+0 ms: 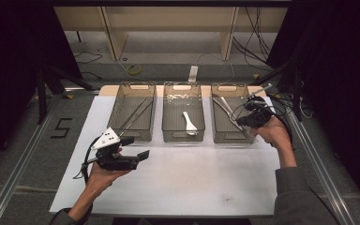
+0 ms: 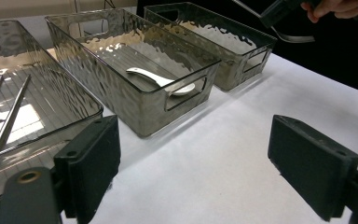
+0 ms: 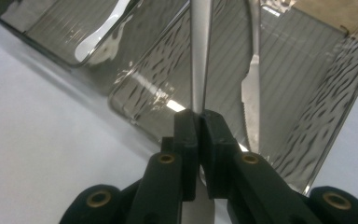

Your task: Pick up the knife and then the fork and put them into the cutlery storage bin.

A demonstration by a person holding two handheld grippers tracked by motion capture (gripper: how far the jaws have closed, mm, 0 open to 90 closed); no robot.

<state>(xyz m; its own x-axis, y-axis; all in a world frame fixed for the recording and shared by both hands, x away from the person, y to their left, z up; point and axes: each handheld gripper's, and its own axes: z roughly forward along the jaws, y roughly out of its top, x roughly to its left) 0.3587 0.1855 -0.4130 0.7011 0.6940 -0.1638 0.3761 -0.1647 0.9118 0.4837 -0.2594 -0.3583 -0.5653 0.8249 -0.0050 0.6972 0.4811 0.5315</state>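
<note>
Knife point(image 3: 200, 51) in right claw point(image 3: 199, 122), second knife point(image 3: 251, 88) in right bin point(image 3: 335, 79)

The right claw point(image 1: 258, 104) holds a metal utensil point(image 1: 261, 90) over the right bin point(image 1: 229, 88).

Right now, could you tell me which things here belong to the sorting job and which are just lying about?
In the job:
- right gripper, shut on a metal utensil
- right-hand bin with a knife

Lying about:
- white spoon
- chopsticks
- left gripper, open
- yellow tape roll
</note>
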